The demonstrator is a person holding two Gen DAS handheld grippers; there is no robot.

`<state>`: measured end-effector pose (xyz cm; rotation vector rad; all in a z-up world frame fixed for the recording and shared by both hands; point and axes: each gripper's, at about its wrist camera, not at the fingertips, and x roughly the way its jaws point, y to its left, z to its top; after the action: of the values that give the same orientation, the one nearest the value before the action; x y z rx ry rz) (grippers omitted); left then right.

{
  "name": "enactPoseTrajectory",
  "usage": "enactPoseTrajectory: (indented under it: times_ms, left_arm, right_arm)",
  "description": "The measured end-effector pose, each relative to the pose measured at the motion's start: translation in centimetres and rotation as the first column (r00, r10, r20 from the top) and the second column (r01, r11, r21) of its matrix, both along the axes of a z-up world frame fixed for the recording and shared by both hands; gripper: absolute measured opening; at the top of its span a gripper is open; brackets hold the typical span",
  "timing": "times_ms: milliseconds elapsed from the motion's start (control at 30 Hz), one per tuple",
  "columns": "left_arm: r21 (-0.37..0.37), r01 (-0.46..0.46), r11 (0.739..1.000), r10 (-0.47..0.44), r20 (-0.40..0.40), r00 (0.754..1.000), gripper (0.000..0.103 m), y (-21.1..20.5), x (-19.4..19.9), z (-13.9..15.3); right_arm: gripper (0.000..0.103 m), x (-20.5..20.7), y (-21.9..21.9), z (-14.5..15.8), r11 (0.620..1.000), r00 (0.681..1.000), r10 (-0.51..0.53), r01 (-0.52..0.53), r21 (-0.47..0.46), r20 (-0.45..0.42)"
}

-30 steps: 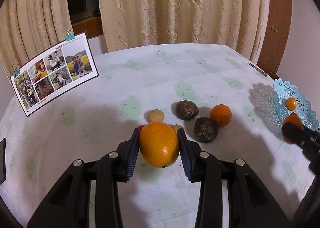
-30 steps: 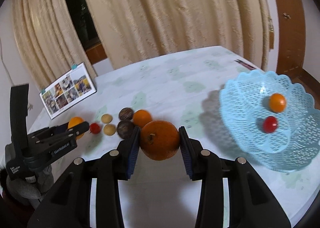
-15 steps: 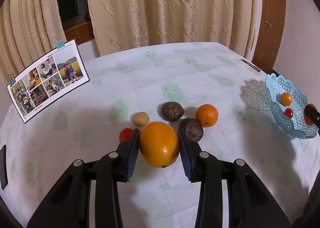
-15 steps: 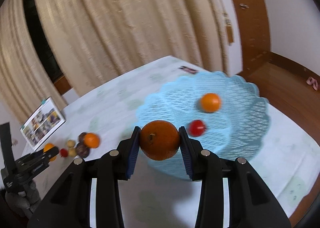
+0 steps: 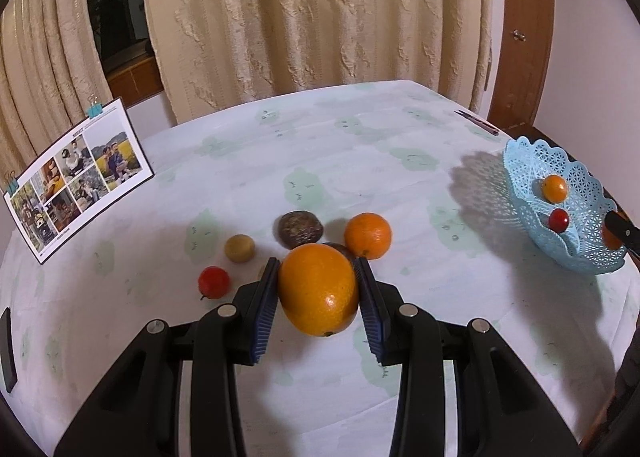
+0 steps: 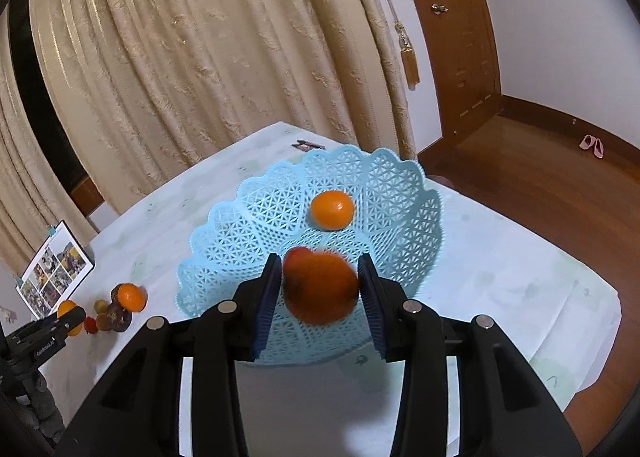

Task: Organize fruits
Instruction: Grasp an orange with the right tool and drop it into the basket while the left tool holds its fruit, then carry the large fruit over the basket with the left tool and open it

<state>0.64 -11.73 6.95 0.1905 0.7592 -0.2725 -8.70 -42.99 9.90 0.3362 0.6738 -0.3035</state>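
Note:
My left gripper (image 5: 316, 263) is shut on a large orange (image 5: 318, 297), held above the table just in front of the loose fruit. Behind it lie a tangerine (image 5: 368, 235), two dark passion fruits (image 5: 300, 229), a tan fruit (image 5: 239, 248) and a red tomato (image 5: 214, 282). Over the blue lattice basket (image 6: 240, 225) hangs my right gripper (image 6: 318, 259). Its jaws are opening, and a blurred darker orange (image 6: 320, 289) sits between them with thin gaps at both pads. A small orange (image 6: 332, 209) lies in the basket. From the left wrist, a red tomato (image 5: 559, 219) shows in the basket too.
A clipped photo board (image 5: 80, 177) stands at the table's far left. A dark slim item (image 5: 476, 123) lies near the far edge, and a black device (image 5: 8, 349) at the left edge. The basket sits near the table's right corner; wooden floor (image 6: 520, 185) lies beyond.
My right gripper carried its orange rightward from mid-table to above the basket, and its pads have just parted from the fruit. My left gripper drifted a little with its orange still gripped.

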Motion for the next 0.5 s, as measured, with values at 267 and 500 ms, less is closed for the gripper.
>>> enactPoseTrajectory:
  times_ms: [267,500]
  left_arm:
    - [0.002,0.038,0.999,-0.038,0.002,0.999,0.038,-1.8,-0.2,0.4]
    - [-0.008,0.116,0.993,-0.116,0.005,0.993,0.038,-4.9,-0.6,0.9]
  right_arm:
    - [0.055,-0.9,-1.0,0.5,0.998,0.997,-0.058,0.058,0.006,0.048]
    - [0.055,-1.4,-0.9,0.9,0.996,0.994,-0.078,0.080,-0.034,0.073]
